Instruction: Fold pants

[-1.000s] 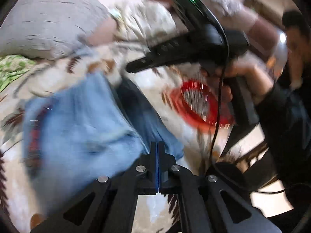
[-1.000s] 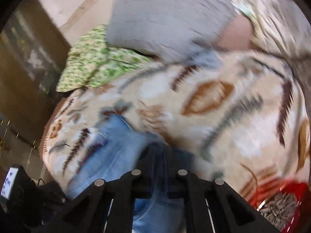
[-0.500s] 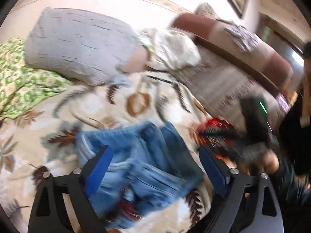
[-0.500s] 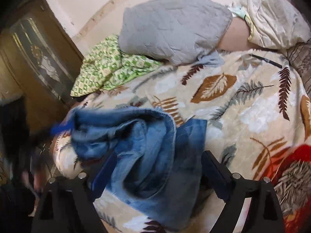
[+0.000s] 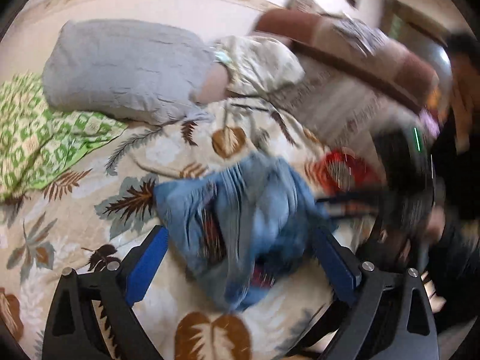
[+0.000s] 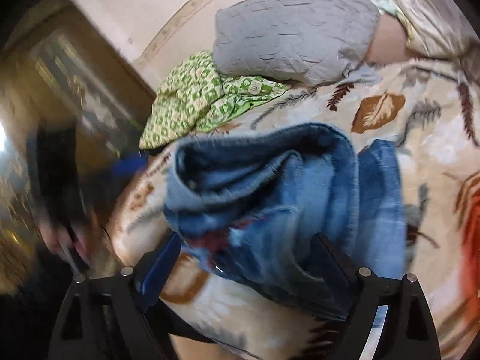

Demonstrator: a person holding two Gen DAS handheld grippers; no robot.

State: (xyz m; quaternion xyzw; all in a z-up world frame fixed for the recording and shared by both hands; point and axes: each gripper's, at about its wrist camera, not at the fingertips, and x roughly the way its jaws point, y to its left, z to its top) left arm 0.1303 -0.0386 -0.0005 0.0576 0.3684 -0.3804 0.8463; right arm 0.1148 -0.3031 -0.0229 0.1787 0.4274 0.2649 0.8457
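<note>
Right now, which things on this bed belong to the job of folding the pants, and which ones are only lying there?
Part of the job:
- blue jeans, bunched on the leaf-print blanket
- left gripper, open
- right gripper, open

Only lying about:
- grey pillow
- green patterned cloth
- beige pillow

Pants [image 5: 240, 219] lie bunched on the blanket [image 5: 168, 150] covering the bed. Behind them a pillow [image 5: 126, 69] rests partly on a crumpled cloth [image 5: 39, 138] to its left; a second pillow [image 5: 258, 63] adjoins its right.
</note>
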